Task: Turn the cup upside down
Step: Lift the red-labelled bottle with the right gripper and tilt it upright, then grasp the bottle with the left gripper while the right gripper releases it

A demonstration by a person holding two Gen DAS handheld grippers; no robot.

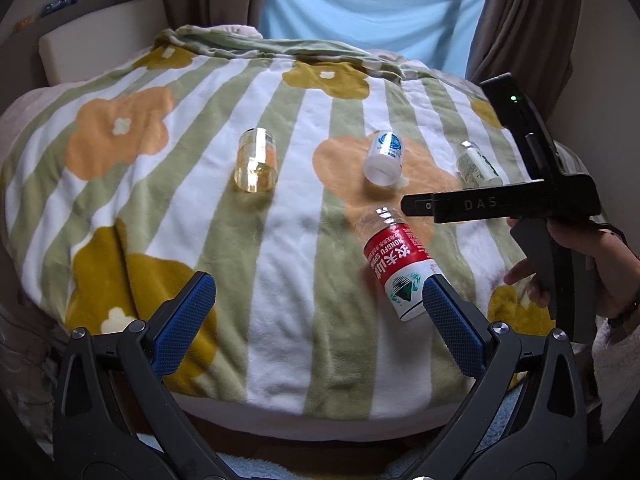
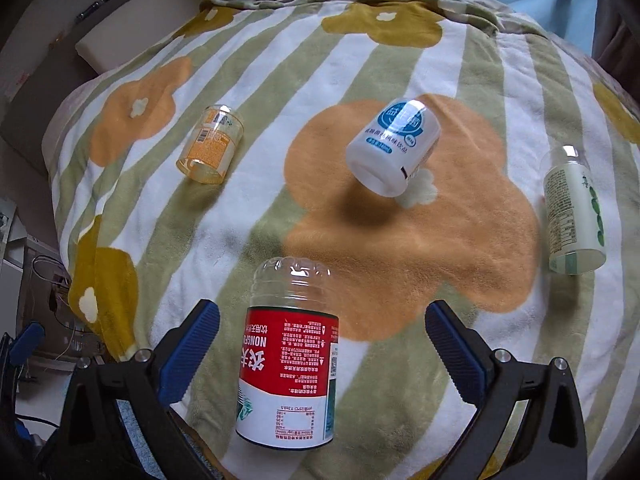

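Note:
Several cups cut from bottles stand mouth down on a striped flower blanket (image 1: 280,240). The red-labelled cup (image 2: 286,360) stands between my right gripper's (image 2: 322,344) open blue pads, untouched; in the left wrist view it (image 1: 394,264) sits just beyond the right pad (image 1: 448,316). A white cup with a blue label (image 2: 394,148) leans at the centre (image 1: 384,158). A clear orange-labelled cup (image 2: 212,144) is at the left (image 1: 257,160). A green-and-white cup (image 2: 574,208) is at the right (image 1: 476,164). My left gripper (image 1: 316,304) is open and empty.
The right gripper's black body and the hand holding it (image 1: 560,216) fill the right side of the left wrist view. A cream cushion (image 1: 100,40) and a light blue sheet (image 1: 360,12) lie behind the blanket. Curtains (image 1: 520,20) hang at the back right.

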